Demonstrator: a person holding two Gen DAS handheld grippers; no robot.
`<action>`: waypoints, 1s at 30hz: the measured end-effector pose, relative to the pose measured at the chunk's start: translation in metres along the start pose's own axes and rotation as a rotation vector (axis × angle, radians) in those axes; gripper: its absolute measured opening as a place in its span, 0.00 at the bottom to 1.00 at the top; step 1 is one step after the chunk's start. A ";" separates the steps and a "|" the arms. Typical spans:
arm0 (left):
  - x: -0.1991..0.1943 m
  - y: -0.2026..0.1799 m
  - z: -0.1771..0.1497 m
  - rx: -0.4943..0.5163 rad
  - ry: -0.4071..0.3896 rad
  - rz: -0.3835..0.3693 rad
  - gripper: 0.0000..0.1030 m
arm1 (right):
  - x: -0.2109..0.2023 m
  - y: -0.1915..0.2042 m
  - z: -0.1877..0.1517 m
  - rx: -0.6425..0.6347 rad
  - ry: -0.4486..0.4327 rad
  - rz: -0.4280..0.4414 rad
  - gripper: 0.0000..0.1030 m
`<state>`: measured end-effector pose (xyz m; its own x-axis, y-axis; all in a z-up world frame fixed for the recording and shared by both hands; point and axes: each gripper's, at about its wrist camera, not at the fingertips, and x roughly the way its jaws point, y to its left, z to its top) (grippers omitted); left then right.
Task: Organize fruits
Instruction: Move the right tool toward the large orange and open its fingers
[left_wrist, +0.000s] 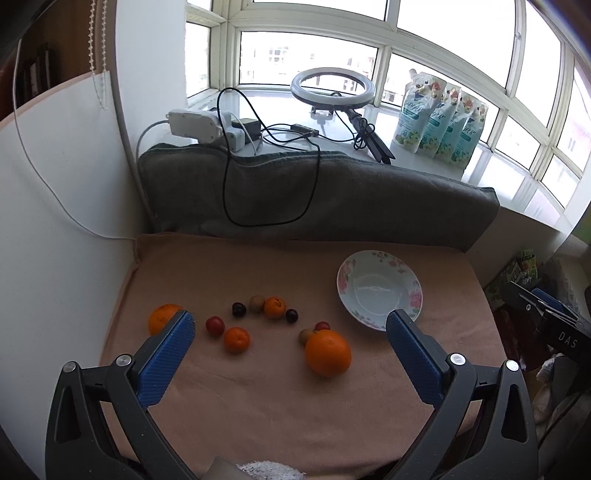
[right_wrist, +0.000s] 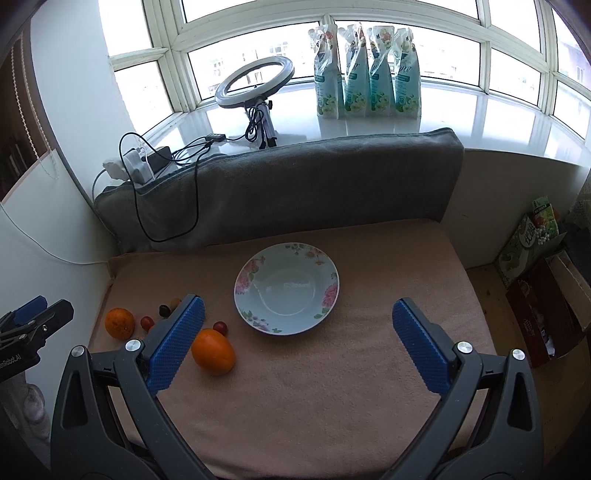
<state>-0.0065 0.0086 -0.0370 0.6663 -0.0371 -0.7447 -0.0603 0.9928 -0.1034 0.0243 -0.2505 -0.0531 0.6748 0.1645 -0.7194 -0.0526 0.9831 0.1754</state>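
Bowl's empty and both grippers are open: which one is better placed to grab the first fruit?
Left, probably. The left gripper faces the scattered fruit, the large orange almost between its fingers. The right gripper faces the empty bowl.

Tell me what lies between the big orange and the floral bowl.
Only bare peach blanket. In the right wrist view, the big orange and floral bowl are apart; a small red fruit sits just behind the orange.
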 end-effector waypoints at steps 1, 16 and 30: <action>0.003 0.001 -0.001 -0.004 0.013 -0.004 1.00 | 0.003 -0.001 -0.001 0.007 0.012 0.011 1.00; 0.066 0.023 -0.032 -0.099 0.198 -0.019 0.99 | 0.081 0.001 -0.022 0.039 0.224 0.165 1.00; 0.121 0.035 -0.077 -0.263 0.365 -0.164 0.99 | 0.144 0.023 -0.045 0.024 0.374 0.293 1.00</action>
<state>0.0144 0.0296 -0.1816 0.3810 -0.2755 -0.8826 -0.1933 0.9098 -0.3674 0.0870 -0.2005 -0.1833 0.3226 0.4564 -0.8293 -0.1809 0.8897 0.4192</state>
